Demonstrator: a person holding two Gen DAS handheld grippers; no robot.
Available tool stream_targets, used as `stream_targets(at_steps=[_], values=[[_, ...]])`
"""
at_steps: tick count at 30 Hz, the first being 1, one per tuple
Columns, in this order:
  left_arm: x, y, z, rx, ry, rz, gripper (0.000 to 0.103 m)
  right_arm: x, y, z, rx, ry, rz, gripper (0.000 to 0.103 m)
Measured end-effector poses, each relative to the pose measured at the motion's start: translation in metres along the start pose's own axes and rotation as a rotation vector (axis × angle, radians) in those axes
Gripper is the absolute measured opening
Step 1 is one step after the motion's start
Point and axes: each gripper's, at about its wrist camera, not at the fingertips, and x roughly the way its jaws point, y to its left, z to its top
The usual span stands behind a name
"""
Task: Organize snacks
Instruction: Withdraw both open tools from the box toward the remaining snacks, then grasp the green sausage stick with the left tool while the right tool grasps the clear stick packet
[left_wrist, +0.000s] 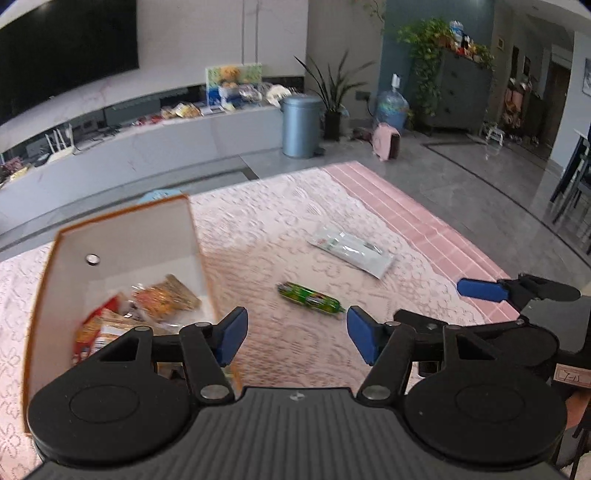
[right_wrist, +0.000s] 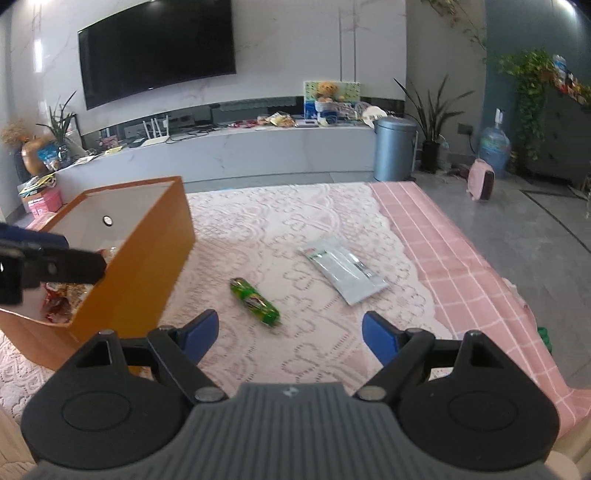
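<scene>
Snacks: two left out on the lace cloth (right_wrist: 295, 221), the rest already in the orange box (right_wrist: 147, 258). Green wrapped snack (right_wrist: 255, 302) lies loose mid-table, just right of the box, tilted diagonally. White flat packet (right_wrist: 343, 271) sits further out toward the pink checked cloth (right_wrist: 461, 266), well apart from the green one. Neither touched by anything.

Box is open-topped w/ white inside; left cam shows a few orange/red wrappers piled at its bottom (left_wrist: 162, 299). Round metal dot on the inner wall, prob a magnet closure. Box parked at table's left so both grippers can drop in from the side, my read.

Left gripper (left_wrist: 295, 334): fingers spread wide, nothing between them, hovering by the box's near right corner, pointed roughly at the green snack. Right gripper (right_wrist: 290, 336): also wide open, empty, above the cloth w/ the green snack just ahead of its gap. Looks like the right one is better lined up for that pick; judgement only.

Sorting partly done imo: two items to go. Green wrapper is glossy and rounded, could roll or squirt out of a pinch, so grab across the short axis. Flat packet lies flush on lace, harder to get under.

Text: small paper tag on the right gripper's body in left cam, handwritten, reads sth like "7-11", not sure. Print on both snacks too blurred to read. No brand legible.
</scene>
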Motion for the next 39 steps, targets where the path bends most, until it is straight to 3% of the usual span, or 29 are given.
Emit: stream_targets(at_steps=[5,12,19,31,39], values=[[0.017,-0.016,0.002,0.033,0.030,-0.008,0.073,0.012,-0.014,-0.003,0.032,0.015,-0.003,0.086],[0.042,-0.031,0.010,0.034,0.037,0.040,0.073,0.031,-0.029,0.004,0.035,0.023,-0.028,0.092],[0.065,-0.035,0.024,-0.020,0.020,0.064,0.084,0.058,-0.050,0.017,0.061,0.027,-0.064,0.099],[0.106,-0.004,0.047,-0.183,0.071,0.157,0.084,0.112,-0.048,0.046,-0.032,0.059,-0.062,0.099],[0.139,0.009,0.047,-0.204,0.139,0.203,0.084,0.149,-0.051,0.053,-0.036,0.045,-0.040,0.099]])
